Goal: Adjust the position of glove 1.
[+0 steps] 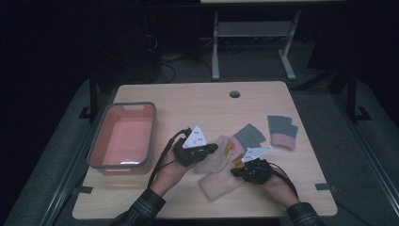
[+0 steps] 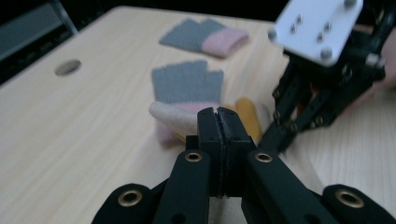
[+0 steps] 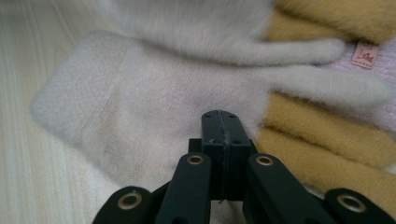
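Both tongs, left [image 1: 214, 148] and right [image 1: 234, 173], pressed together, empty, over cream glove [image 1: 217, 175]; bare table [image 1: 197, 101] beyond.

Bare table [image 1: 188, 101] behind, pink bin [image 1: 123, 136] blocking left, grey gloves [image 1: 281, 131] right, cream gloves [image 1: 217, 172] centre

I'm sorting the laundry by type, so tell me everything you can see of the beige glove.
The beige glove is fuzzy, fleece-like, with a wide stitched cuff and soft fingers. It lies flat on the table, partly over a mustard-yellow glove. Both hand-held grippers, left and right, are shut at its edges.
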